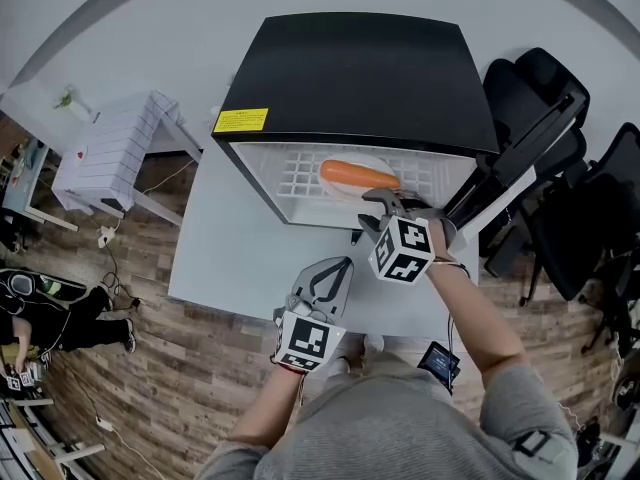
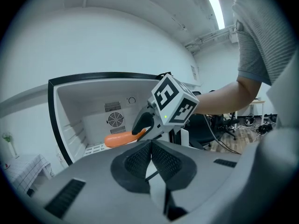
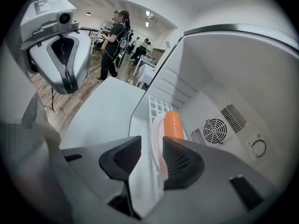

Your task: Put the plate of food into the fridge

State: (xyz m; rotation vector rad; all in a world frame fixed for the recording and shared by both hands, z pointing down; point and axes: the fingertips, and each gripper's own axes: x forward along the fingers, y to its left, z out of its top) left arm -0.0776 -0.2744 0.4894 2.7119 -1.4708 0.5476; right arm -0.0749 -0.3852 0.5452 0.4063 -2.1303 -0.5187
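A black mini fridge point(image 1: 350, 78) stands open on the white table point(image 1: 230, 258). On its white wire shelf point(image 1: 300, 178) lies a white plate point(image 1: 340, 194) bearing a long orange piece of food point(image 1: 358, 175). My right gripper point(image 1: 372, 213) reaches into the fridge mouth with its jaws open. In the right gripper view the plate's rim point(image 3: 156, 139) stands between the pads, close to the right one, with the food point(image 3: 173, 125) just beyond. My left gripper point(image 1: 340, 266) hovers over the table in front of the fridge, shut with nothing in it point(image 2: 150, 146).
The fridge door point(image 1: 500, 193) hangs open at the right, next to black office chairs point(image 1: 560, 168). A white slatted stand point(image 1: 115, 153) sits to the left of the table. A person point(image 1: 60, 313) is on the wooden floor at far left.
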